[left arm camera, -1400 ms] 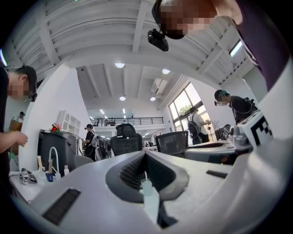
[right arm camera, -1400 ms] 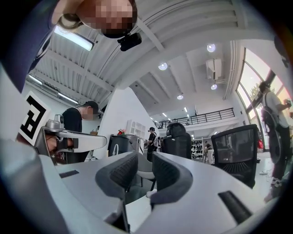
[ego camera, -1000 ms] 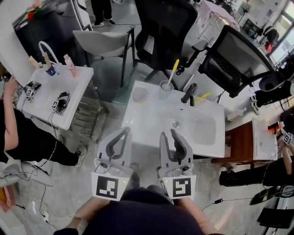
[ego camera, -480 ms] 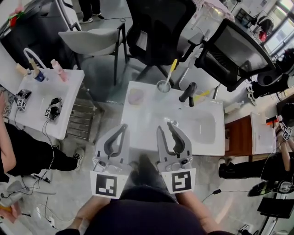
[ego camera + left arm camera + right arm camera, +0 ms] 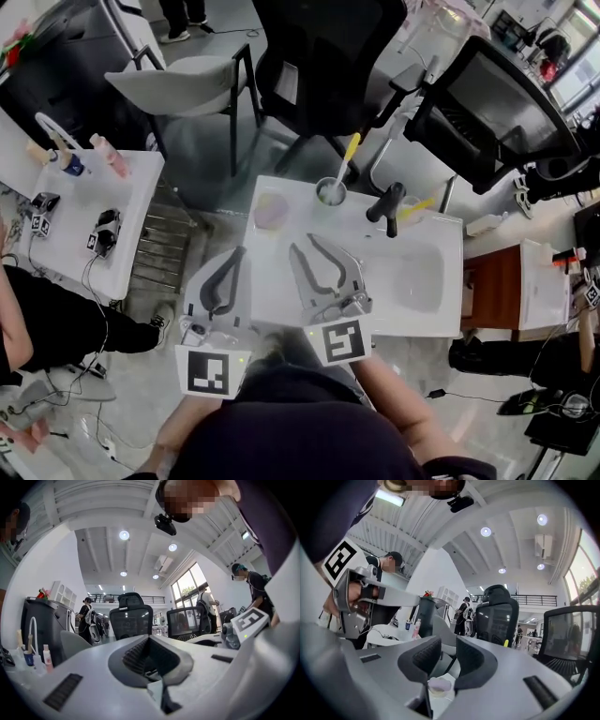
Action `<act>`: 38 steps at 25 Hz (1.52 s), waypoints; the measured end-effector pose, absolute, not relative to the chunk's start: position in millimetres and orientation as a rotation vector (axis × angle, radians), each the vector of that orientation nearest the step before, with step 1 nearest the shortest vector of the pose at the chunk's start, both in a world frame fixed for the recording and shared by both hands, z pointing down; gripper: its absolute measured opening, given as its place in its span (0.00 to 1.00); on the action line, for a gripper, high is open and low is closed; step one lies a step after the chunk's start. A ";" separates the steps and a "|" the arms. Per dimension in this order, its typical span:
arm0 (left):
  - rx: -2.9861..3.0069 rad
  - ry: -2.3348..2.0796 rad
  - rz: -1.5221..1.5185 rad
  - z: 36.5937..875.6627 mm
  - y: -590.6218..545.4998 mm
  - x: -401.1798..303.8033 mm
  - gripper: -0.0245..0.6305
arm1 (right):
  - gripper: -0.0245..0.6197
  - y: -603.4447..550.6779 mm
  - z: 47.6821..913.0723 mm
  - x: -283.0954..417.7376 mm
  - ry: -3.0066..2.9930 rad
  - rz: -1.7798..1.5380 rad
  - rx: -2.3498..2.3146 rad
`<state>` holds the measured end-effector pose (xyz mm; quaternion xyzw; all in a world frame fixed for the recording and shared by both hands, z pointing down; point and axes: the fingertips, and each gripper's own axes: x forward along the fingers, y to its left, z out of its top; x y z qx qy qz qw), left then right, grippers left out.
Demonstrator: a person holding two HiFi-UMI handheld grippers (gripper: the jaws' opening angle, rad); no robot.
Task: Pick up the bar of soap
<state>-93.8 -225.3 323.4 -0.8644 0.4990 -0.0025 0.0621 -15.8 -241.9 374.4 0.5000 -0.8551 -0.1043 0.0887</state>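
The pale pink oval bar of soap (image 5: 271, 211) lies untouched at the far left corner of the white washbasin table (image 5: 267, 272). The right tool (image 5: 303, 246), jaws apart and empty, points toward it from the near side; the left tool (image 5: 236, 255) is closed on nothing. I judge reaching, gripping and lifting are all left

No legible text, brand or number; only black-and-white square code patterns on left cube (image 5: 214, 372) and right cube (image 5: 338, 341).

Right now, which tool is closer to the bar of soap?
Right. The right tool is over the sink top, open and aimed at the bar of soap just ahead. The left tool hangs beside the sink's left edge.
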 end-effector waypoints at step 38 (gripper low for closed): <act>-2.590 1.712 -0.233 372.3 -314.9 -84.4 0.04 | 0.31 -362.7 586.6 -60.2 -1.984 -0.509 0.486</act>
